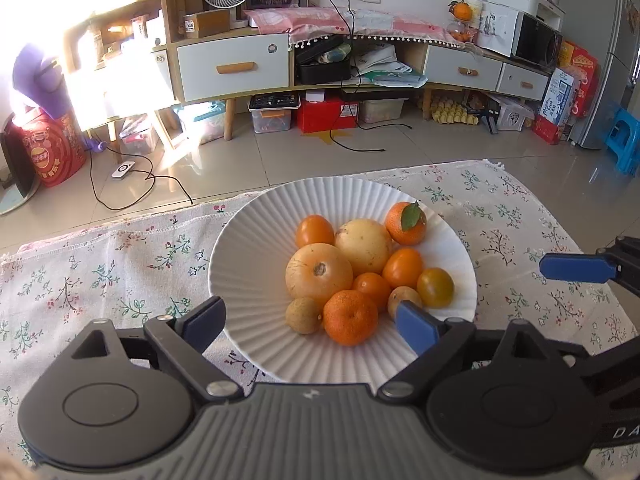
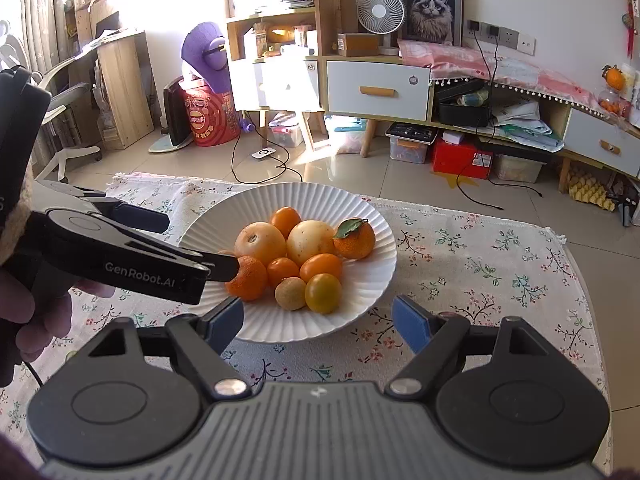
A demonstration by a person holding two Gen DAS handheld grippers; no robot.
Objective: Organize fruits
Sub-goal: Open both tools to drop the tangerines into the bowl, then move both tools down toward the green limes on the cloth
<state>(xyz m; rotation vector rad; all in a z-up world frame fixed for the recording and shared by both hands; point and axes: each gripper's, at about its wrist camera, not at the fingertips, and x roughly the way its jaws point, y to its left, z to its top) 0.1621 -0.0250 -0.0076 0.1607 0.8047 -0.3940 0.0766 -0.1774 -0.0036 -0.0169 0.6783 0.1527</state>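
While all the fruits (image 1: pixel 362 272) rest in the white plate (image 1: pixel 248 276) (mid-tablecloth (image 1: pixel 100 272)), my left tongs (image 1: pixel 316 318) and right tongs (image 2: pixel 320 320) gape wide, holding nothing.

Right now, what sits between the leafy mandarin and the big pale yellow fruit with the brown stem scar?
Another round pale yellow fruit, touching both, seen in both wrist views.

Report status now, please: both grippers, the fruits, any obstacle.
Left gripper open, empty, over plate's near edge. Right gripper open, empty. Fruits all on white plate. No obstacle.
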